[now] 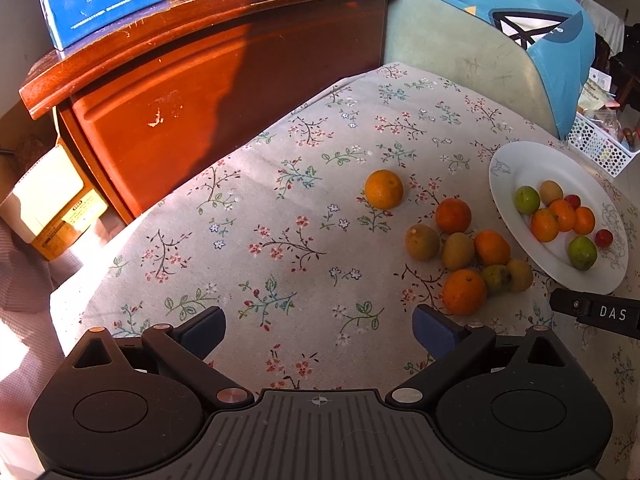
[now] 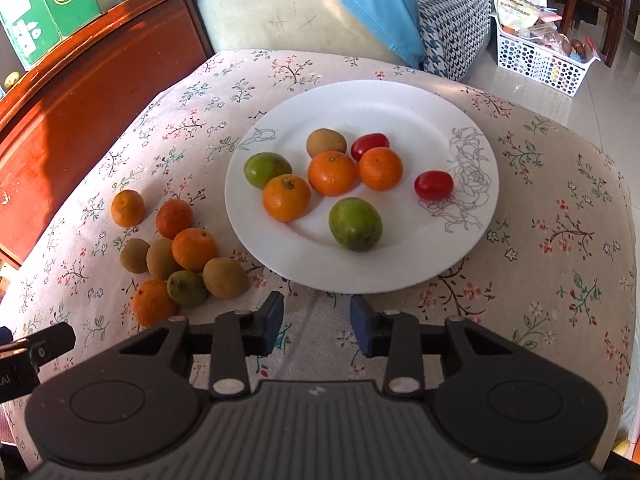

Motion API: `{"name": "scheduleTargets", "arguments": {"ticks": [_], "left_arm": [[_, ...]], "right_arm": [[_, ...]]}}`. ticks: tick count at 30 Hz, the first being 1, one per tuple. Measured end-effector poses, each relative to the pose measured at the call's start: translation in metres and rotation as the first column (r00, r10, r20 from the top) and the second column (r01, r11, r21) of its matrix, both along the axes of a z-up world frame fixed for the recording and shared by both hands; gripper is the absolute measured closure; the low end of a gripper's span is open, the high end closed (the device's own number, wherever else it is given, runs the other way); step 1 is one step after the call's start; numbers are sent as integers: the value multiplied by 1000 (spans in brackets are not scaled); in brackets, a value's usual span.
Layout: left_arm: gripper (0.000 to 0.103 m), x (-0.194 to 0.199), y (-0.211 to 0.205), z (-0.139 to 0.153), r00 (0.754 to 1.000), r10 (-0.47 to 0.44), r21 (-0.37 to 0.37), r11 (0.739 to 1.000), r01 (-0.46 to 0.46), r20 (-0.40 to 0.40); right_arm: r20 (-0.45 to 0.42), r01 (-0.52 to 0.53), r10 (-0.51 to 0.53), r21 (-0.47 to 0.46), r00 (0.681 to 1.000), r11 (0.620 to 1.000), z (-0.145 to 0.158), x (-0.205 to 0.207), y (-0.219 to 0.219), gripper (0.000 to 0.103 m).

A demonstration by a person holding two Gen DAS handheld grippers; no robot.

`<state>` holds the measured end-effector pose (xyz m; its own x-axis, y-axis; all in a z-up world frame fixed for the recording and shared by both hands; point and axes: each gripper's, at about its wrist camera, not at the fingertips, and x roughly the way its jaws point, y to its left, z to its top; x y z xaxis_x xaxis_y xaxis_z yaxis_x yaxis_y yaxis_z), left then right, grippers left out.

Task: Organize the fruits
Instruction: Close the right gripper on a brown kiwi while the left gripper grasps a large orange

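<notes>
Nearest each lens, both grippers hang over the flowered tablecloth (image 1: pixel 280 208) with nothing between their fingers. The left gripper (image 1: pixel 319 330) has its jaws spread wide; the right gripper (image 2: pixel 317 322) has a narrower gap, yet still parted and empty.

Just beyond the left gripper, ahead and to its right, lies the loose cluster of fruit (image 1: pixel 468 256) on the cloth: oranges, brown kiwis and a dull green fruit, touching one another. The nearest orange (image 1: pixel 464 291) sits just beside the right fingertip of that gripper. A single orange (image 1: pixel 383 189) lies apart, farther forward.

From the right gripper the same cluster (image 2: pixel 180 256) lies ahead and to its left, while the white plate (image 2: pixel 400 264) sits straight ahead, its near rim just beyond the fingertips. On it rest three oranges, two green fruits, a kiwi and two small red fruits.

The left gripper looks the nearer to the loose fruit, so the next pick probably falls to it, swinging rightward; round fruit gives no long axis to line up with. Behind stand a wooden cabinet (image 1: pixel 224 80) and a white basket (image 2: pixel 540 64).
</notes>
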<state>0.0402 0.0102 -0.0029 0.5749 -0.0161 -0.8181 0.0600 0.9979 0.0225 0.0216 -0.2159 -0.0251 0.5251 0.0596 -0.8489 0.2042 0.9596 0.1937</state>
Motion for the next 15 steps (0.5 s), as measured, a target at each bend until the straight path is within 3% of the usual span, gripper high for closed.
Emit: {"name": "scheduleTargets", "arguments": {"ticks": [4,15], "left_arm": [[3,0,-1,1,1000,-3,-6,1000,3,5],[4,0,0,-1,1000,0,-2,1000,0,2]], "right_arm": [[5,-9,8,73,1000,997,4,-5,-2,67],[124,-163,156,47,980,985,8,0,27,72]]}}
